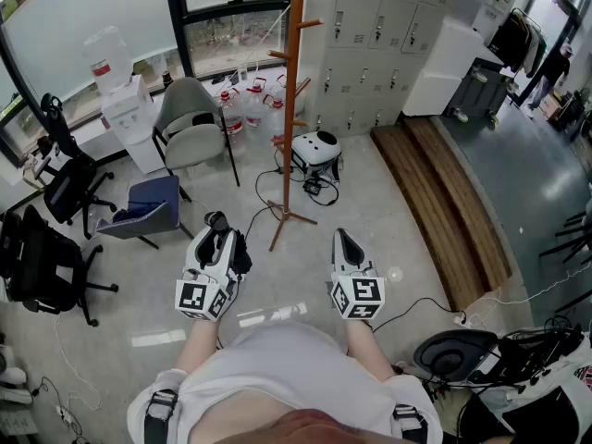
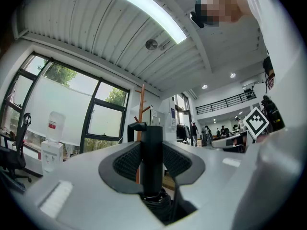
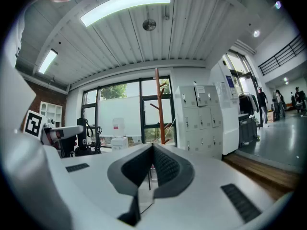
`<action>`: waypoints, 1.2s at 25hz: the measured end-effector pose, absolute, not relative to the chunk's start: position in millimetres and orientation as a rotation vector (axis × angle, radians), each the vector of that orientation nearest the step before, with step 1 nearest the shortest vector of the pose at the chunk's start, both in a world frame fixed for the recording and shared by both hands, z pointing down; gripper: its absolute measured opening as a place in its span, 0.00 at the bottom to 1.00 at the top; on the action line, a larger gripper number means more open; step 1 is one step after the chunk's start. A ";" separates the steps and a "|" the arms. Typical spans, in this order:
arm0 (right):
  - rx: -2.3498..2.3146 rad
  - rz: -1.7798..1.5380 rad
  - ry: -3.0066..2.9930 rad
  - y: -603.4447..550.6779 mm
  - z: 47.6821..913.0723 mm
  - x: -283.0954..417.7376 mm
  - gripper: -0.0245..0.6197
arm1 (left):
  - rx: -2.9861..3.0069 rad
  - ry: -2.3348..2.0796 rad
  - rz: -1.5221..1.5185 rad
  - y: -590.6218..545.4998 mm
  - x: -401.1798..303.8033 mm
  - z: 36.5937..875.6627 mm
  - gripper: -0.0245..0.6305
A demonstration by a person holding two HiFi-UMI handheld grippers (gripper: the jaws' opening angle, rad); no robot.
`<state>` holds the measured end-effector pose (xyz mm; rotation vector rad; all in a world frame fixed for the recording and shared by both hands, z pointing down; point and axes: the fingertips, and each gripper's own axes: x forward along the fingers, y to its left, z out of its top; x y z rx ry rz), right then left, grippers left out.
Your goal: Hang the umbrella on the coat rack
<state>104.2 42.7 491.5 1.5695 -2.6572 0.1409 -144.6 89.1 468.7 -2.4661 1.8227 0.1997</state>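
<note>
A folded black umbrella (image 2: pixel 152 162) stands upright between the jaws of my left gripper (image 1: pixel 218 231), which is shut on its handle; in the head view a little of the umbrella (image 1: pixel 242 253) shows beside the jaws. The orange wooden coat rack (image 1: pixel 291 109) stands on the floor just ahead, slightly right of the left gripper, with its pegs bare. The coat rack (image 2: pixel 140 110) rises behind the umbrella's handle in the left gripper view. My right gripper (image 1: pixel 345 241) is shut with nothing in it, and the coat rack (image 3: pixel 157 104) stands ahead of it.
A white and black device (image 1: pixel 316 153) with cables lies at the rack's foot. A grey chair (image 1: pixel 191 123), water jugs (image 1: pixel 253 100) and a water dispenser (image 1: pixel 122 86) stand by the window. Lockers (image 1: pixel 379 35) and a wooden platform (image 1: pixel 444 202) are to the right, office chairs (image 1: pixel 55 239) to the left.
</note>
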 end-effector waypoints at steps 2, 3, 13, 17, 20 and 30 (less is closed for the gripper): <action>1.569 0.140 -2.657 38.6 489.7 105.3 0.05 | -2.466 1.824 0.202 85.3 -143.3 466.5 0.26; 1.568 0.139 -2.657 37.4 488.9 105.4 0.05 | -2.467 1.823 0.202 84.1 -142.9 465.7 0.26; 1.572 0.141 -2.652 40.6 490.1 103.2 0.05 | -2.480 1.819 0.193 86.3 -143.9 468.0 0.26; 1.591 0.146 -2.658 40.1 490.5 103.5 0.05 | -2.482 1.807 0.185 86.8 -145.3 468.6 0.26; 1.609 0.140 -2.650 41.7 490.6 101.3 0.05 | -2.485 1.802 0.188 88.1 -148.3 468.6 0.26; 1.643 0.135 -2.627 47.6 493.8 89.0 0.05 | -2.515 1.769 0.203 88.4 -161.1 473.2 0.26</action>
